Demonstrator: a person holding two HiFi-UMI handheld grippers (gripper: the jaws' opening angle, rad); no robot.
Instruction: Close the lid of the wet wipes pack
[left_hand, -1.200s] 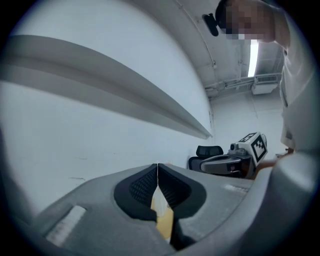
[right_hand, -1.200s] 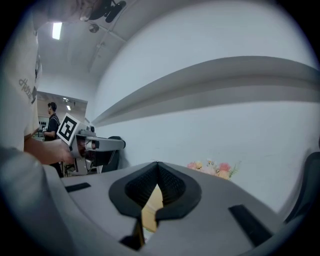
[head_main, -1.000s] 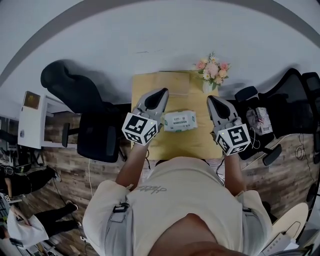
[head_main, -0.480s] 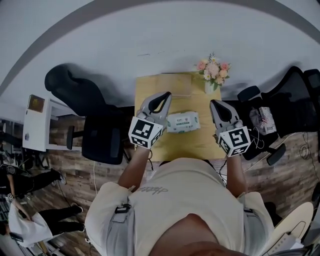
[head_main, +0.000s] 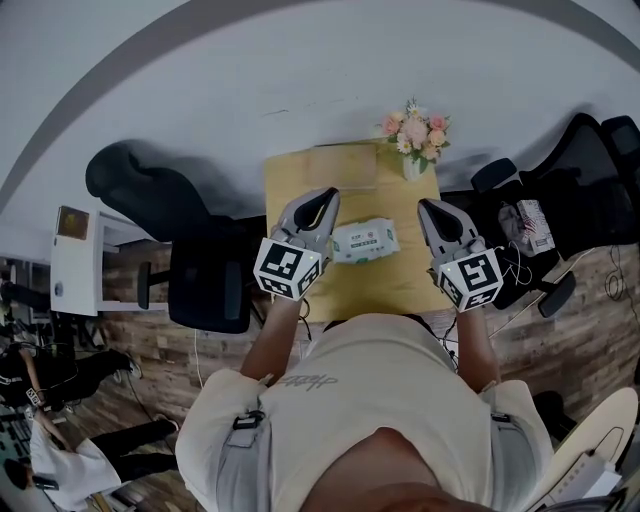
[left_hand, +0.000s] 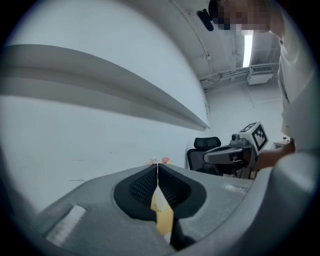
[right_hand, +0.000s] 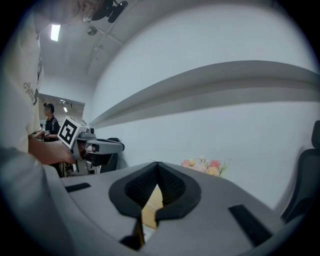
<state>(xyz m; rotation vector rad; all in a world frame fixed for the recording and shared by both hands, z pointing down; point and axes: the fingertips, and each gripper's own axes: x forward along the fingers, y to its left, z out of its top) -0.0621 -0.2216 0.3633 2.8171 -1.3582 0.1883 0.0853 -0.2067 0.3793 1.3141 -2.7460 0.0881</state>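
The wet wipes pack is lying flat at the middle of the table, its lid showing too small to judge open or shut. The left tool and right tool are hovering over the table's two sides, jaws together, gripping nothing.

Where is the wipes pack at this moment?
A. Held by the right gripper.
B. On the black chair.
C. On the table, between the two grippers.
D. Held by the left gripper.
C: the head view shows the pack lying on the table between the left gripper and the right gripper, and both grippers are shut on nothing.
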